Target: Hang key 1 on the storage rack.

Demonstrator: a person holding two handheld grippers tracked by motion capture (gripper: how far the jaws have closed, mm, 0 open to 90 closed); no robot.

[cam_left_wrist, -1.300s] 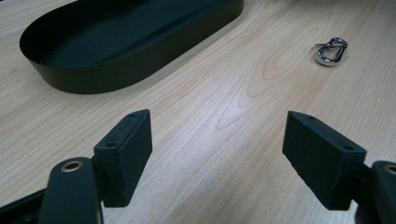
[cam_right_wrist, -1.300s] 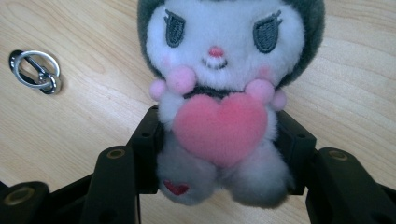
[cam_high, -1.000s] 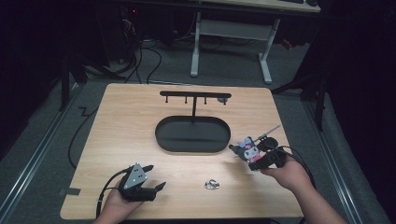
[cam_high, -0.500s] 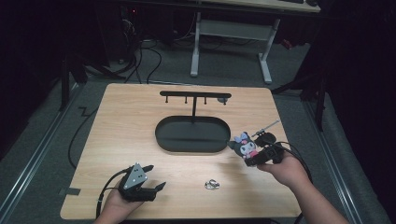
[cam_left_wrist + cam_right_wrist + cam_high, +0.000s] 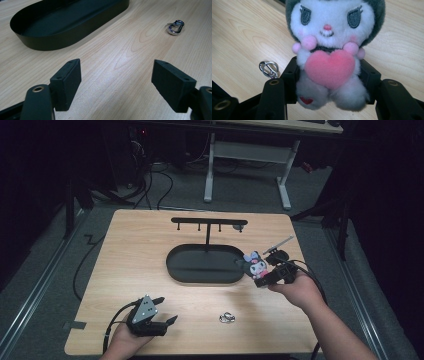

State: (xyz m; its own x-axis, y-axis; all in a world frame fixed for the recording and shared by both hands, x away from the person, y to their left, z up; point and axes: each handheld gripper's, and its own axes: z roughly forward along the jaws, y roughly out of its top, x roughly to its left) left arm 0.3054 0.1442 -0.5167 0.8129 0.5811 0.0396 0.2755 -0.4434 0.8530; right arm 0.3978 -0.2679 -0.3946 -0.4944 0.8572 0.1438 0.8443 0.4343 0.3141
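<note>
The plush toy (image 5: 256, 265) sits clamped between the jaws of the right gripper (image 5: 265, 277), which press against its lower body from both sides; in the right gripper view the toy (image 5: 329, 50) faces the camera, a pink heart on its belly, its dark hood at the top edge. It is held above the wooden table (image 5: 135, 255), just off the right end of the black oval tray (image 5: 205, 264).

The table is light wood with a visible grain, and around it lie a grey floor, loose cables and the white legs of another desk in a dim room.

Starting at the left, the left gripper (image 5: 162, 312) rests low near the front edge of the table with its jaws wide apart and bare wood between them, as the left gripper view (image 5: 116, 80) shows. Ahead of that gripper and to its left lies the tray (image 5: 62, 37), shallow, dark and with nothing in it that can be made out. From the tray rises a thin post bearing a black rack (image 5: 209, 222) with short pegs hanging under its bar.

Ahead of the left gripper and to its right lies a small metal ring (image 5: 175, 27), flat on the wood. In the high view the ring (image 5: 226, 318) lies between the two grippers, nearer the front edge; in the right gripper view it (image 5: 269, 69) shows below and left of the toy, apart from it.
</note>
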